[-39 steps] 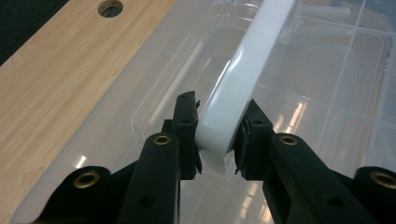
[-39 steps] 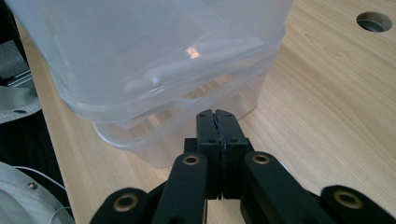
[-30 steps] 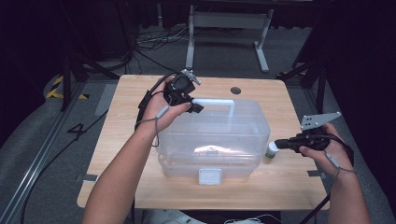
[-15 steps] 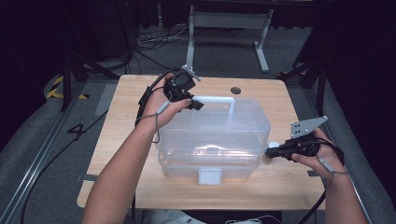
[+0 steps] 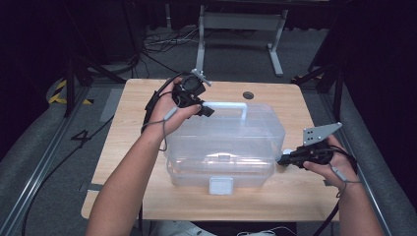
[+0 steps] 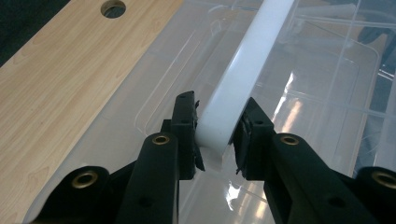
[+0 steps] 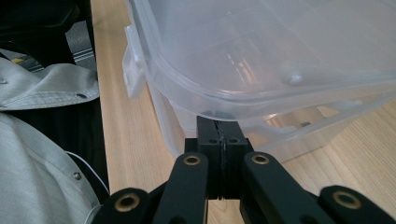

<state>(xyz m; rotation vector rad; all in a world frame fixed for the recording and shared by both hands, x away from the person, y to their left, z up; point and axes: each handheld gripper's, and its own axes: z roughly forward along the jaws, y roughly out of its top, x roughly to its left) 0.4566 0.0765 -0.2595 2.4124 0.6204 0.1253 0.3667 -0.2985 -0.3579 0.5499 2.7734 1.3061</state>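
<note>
A clear plastic box [image 5: 231, 142] with a clear lid and a white handle [image 5: 226, 104] stands mid-table. My left gripper [image 5: 204, 110] is at the handle's left end. In the left gripper view, my left gripper [image 6: 219, 123] is shut on the white handle [image 6: 252, 60], one pad on each side. At the box's right end my right gripper [image 5: 283, 159] points left at it. The right gripper view has my right gripper [image 7: 219, 128] shut with nothing between the jaws. Its tips sit just under the lid's rim [image 7: 233, 100], against the box wall.
The wooden table [image 5: 123, 128] has a round hole [image 5: 248, 95] behind the box. A white latch [image 5: 220, 185] sits on the box's front face. A person's forearms come in from the near edge. Dark floor, cables and a metal stand lie beyond the table.
My right gripper has slid left, up to the box's right end, staying shut. The left gripper has kept its grip on the handle and not moved.
</note>
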